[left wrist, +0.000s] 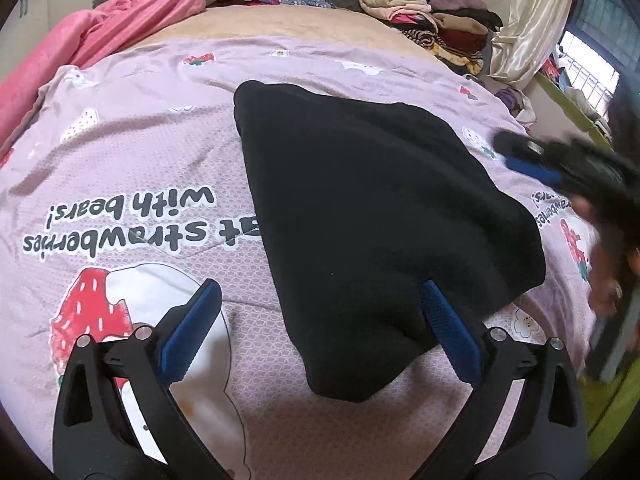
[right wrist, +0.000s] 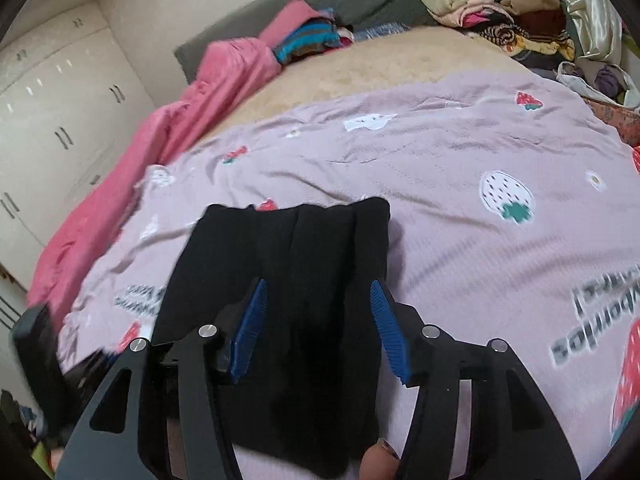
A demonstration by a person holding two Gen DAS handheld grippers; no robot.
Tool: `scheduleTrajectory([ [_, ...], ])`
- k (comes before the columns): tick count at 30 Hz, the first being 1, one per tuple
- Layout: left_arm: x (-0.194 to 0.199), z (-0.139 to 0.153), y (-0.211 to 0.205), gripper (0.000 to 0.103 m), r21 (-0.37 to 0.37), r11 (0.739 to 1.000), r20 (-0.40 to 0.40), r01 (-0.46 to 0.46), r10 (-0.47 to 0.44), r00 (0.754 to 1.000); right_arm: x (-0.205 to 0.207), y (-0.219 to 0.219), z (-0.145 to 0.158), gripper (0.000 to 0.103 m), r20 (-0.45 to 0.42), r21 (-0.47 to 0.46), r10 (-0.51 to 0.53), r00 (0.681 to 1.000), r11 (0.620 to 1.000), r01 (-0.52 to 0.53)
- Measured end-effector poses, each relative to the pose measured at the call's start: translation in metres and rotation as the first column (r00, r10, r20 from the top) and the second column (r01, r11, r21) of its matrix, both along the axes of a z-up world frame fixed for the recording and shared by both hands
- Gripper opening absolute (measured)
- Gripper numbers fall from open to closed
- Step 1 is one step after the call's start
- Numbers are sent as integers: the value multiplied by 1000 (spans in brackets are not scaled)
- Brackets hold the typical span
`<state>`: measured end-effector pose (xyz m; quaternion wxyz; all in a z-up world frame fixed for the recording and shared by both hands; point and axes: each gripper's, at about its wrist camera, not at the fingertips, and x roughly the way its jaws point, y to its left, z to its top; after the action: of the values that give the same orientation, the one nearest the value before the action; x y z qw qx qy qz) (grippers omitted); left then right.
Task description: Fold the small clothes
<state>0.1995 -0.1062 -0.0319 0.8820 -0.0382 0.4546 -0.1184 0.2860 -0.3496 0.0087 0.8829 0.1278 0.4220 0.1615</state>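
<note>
Both tongs stand spread wide, neither pinching cloth. Left gripper (left wrist: 320, 332): blue pads (left wrist: 188, 332) well apart; the near corner of the black garment (left wrist: 360, 208) lies between them, the right pad at or just over the cloth's edge — contact not certain from its own view. Right gripper (right wrist: 318, 332): jaws also apart, poised over the near end of the same garment (right wrist: 288, 280), which passes under and between the fingers; no squeeze visible, touching or hovering I cannot tell. A fingertip shows at the bottom of that view. From the left view the right gripper (left wrist: 532, 160) appears blurred at the far right, beside the garment's edge. Garment lies on the lilac strawberry-print cover (left wrist: 140, 152), roughly central on the bed, already a compact, thick slab with soft ribs at its far end — judged folded at least once. Remaining, as I read it: perhaps one more fold or a tidy, then moving it off. Folded stacks (right wrist: 500, 12) sit at the head of the bed, right; a pink blanket (right wrist: 160, 132) runs along the left side, cupboards (right wrist: 60, 100) beyond.
</note>
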Motion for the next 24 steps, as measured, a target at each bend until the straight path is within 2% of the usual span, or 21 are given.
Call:
scheduleTrajectory([
  [3, -1, 1, 0, 93, 4, 1000, 4, 6, -6, 1000, 35, 10, -18, 53, -72, -23, -13, 997, 1000, 11],
  [4, -2, 2, 0, 93, 6, 1000, 6, 9, -9, 1000, 43, 12, -24, 48, -98, -21, -15, 995, 1000, 13],
  [5, -2, 2, -1, 93, 9, 1000, 9, 12, -12, 1000, 48, 14, -28, 41, -116, -12, -11, 993, 1000, 10],
  [6, -2, 2, -2, 93, 11, 1000, 11, 15, -15, 1000, 51, 16, -31, 18, -120, -4, -7, 993, 1000, 6],
  [7, -3, 4, -2, 93, 10, 1000, 17, 17, -17, 1000, 52, 19, -31, 7, -109, 0, 7, 994, 1000, -7],
  [12, -4, 10, -5, 93, -15, 999, 48, 32, -31, 998, 27, 22, 12, 6, 96, -2, 43, 994, 999, -43],
  [15, -1, 6, -10, 93, -23, 998, 30, 53, -52, 998, 19, 16, 25, 6, 163, -56, 26, 986, 998, -17],
  [16, -1, 4, -13, 93, -26, 998, 20, 61, -61, 998, 19, 16, 22, 6, 169, -110, 26, 985, 994, -8],
  [18, -1, 0, -17, 93, -13, 998, 10, 69, -69, 998, 26, 16, 7, 6, 120, -153, 17, 993, 988, 2],
  [24, -3, -4, -18, 93, -13, 997, -3, 74, -74, 997, 37, 10, -39, 9, 16, -185, -27, 1000, 982, 29],
])
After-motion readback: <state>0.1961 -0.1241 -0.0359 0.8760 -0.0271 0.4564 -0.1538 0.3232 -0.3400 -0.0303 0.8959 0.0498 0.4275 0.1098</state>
